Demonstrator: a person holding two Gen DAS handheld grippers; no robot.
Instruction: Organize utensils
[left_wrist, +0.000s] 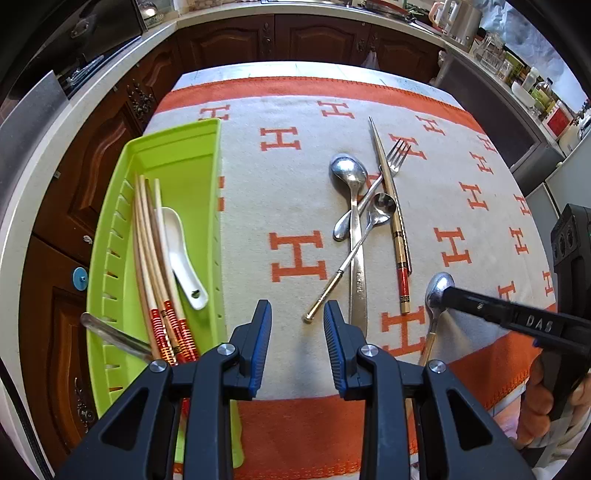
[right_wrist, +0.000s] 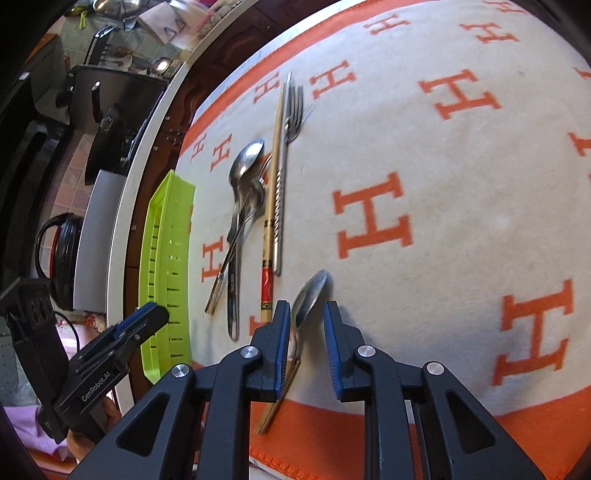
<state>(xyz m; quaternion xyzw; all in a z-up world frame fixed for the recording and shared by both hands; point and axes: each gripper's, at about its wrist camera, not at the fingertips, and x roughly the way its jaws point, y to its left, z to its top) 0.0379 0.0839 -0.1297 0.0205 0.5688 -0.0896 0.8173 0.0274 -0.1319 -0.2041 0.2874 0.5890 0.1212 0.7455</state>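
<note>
On the orange-and-white cloth (left_wrist: 288, 177) lies a crossed heap: a large steel spoon (left_wrist: 349, 170), a fork (left_wrist: 399, 151), a small spoon (left_wrist: 384, 206) with a gilt handle, and a red-tipped chopstick (left_wrist: 395, 229). My left gripper (left_wrist: 297, 332) hovers open above the heap's near end, nothing between its pads. A separate gold-handled spoon (right_wrist: 310, 295) lies on the cloth between the parted jaws of my right gripper (right_wrist: 306, 328); its neck runs close by the left pad (right_wrist: 282, 332), and a clear gap shows on the other side. The same spoon (left_wrist: 437, 288) shows under the right gripper (left_wrist: 480, 306).
A lime-green slotted tray (left_wrist: 177, 129) at the cloth's left edge holds several red-banded chopsticks (left_wrist: 155, 258), a white ceramic spoon (left_wrist: 181, 254) and a steel handle (left_wrist: 114, 336). Dark wooden cabinets (left_wrist: 92, 155) and a counter ring the table. The left gripper (right_wrist: 144, 317) sits beside the tray (right_wrist: 170, 236).
</note>
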